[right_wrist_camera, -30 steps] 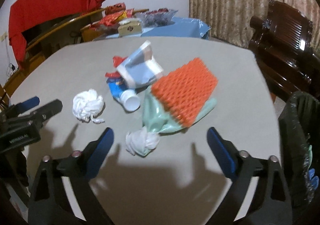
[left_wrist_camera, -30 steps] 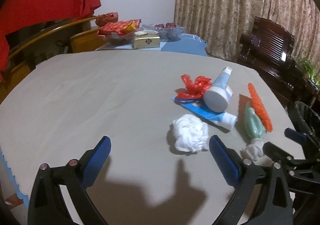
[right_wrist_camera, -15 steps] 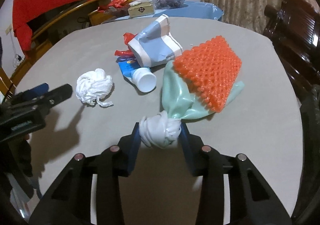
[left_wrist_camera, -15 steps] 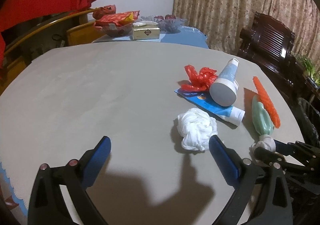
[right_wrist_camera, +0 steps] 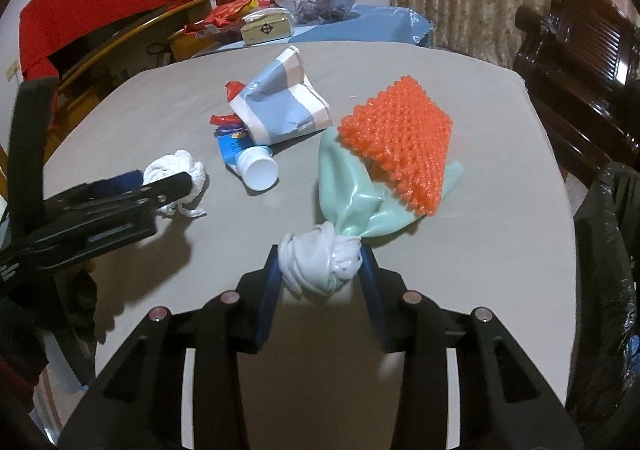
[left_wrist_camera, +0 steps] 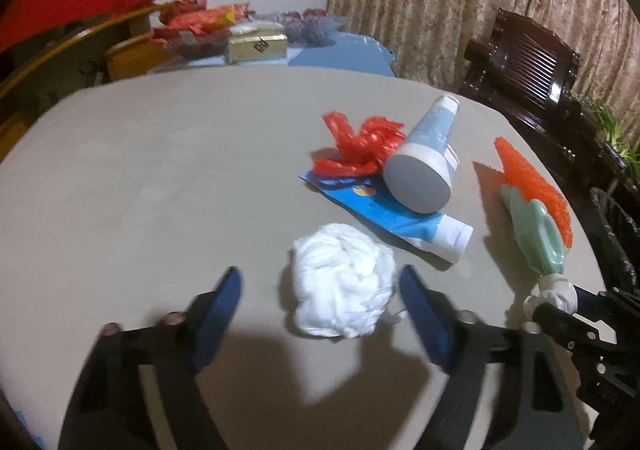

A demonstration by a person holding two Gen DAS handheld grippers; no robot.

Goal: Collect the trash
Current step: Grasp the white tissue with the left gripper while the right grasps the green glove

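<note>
A: Right gripper [right_wrist_camera: 320, 270], lower centre of its own view: both blue pads press on the white knotted wad [right_wrist_camera: 318, 262], clamped firmly. That wad joins a pale green glove [right_wrist_camera: 352, 194], which runs up and right, with an orange spiked mat [right_wrist_camera: 404, 142] lying on top of it.

B: Left gripper?

A: Left gripper [left_wrist_camera: 320, 302], lower centre of its view: jaws have just been closing and stand part-way in. The crumpled white tissue ball [left_wrist_camera: 344, 286] sits between the pads, nearer the right one. A gap shows on the left side, and the right pad is just beside the ball. No grip yet.

B: Remaining items?

A: On the grey table [left_wrist_camera: 160, 178], right of centre in the left view: a blue toothpaste tube [left_wrist_camera: 392, 218] lying flat, a blue-and-white paper cup [left_wrist_camera: 428, 166] resting across it, and a red crumpled wrapper [left_wrist_camera: 360, 150] touching both at their upper left.

B: Bin?

A: A dark-lined bin [right_wrist_camera: 608, 270] at the right edge of the right view, beside the table.
</note>
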